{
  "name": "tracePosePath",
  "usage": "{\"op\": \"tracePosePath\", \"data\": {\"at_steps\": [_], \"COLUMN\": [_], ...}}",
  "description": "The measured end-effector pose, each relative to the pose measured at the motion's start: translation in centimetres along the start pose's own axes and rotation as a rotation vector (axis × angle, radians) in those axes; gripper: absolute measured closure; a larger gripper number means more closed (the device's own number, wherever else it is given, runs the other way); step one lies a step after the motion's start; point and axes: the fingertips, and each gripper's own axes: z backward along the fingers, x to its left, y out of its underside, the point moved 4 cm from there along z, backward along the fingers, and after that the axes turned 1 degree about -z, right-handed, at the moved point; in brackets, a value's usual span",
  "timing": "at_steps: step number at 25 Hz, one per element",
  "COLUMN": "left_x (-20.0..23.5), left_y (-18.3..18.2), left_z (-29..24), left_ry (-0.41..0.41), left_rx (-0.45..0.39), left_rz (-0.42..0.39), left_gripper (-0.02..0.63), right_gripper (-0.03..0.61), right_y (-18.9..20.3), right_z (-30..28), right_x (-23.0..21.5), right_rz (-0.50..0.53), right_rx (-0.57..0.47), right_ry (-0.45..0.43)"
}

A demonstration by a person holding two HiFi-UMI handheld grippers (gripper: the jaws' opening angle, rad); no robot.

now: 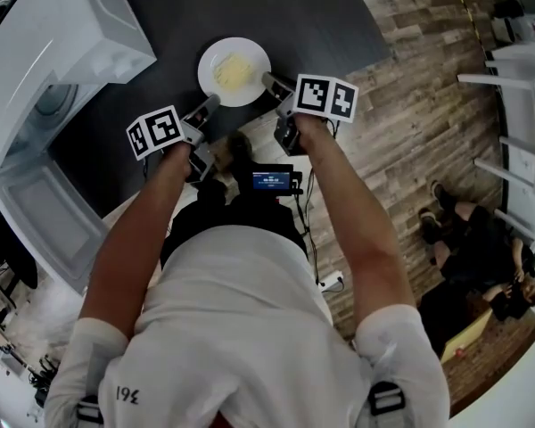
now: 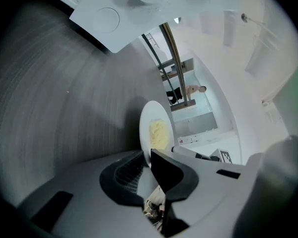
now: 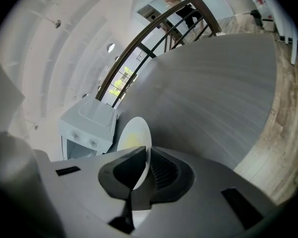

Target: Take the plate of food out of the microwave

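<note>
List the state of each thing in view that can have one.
plate: out of the microwave, over the dark table, gripped at its rim on two sides
food: heaped on the plate's middle
microwave: open
left gripper: fingers shut on the plate's rim
right gripper: fingers shut on the plate's rim

Microwave (image 1: 71, 34) partly off-frame, apparently

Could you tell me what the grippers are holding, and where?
The plate of food, by its rim: left gripper on one side, right gripper on the opposite.
</note>
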Motion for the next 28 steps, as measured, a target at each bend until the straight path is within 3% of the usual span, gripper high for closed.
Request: {"op": "tracePosePath", "data": {"at_steps": [8,18,28], "left_x": [-0.6,-0.3,0.2], "left_y": [-0.2,-0.3,0.0], "left_z": [-1.9,-2.2,-1.0], "left_ry": [-0.03,-0.033,-0.068], "left_rx": [0.038,0.089,0.088], "left_rz": [-0.004,0.069,0.033], "left_gripper": [0.58,0.58,0.578], "right_gripper": [0.557,0.557,0.557], "right_y": [-0.6,-0.7,-0.7], "right_z": [0.2,-0.1,-0.1], "right_x": [-2.0,-2.5,-2.4], "right_rz": [-0.035,-0.071,-0.023], "right_rx": [-0.017,-0.032,-0.052], "right_ry": [0.02,0.036,0.1]}}
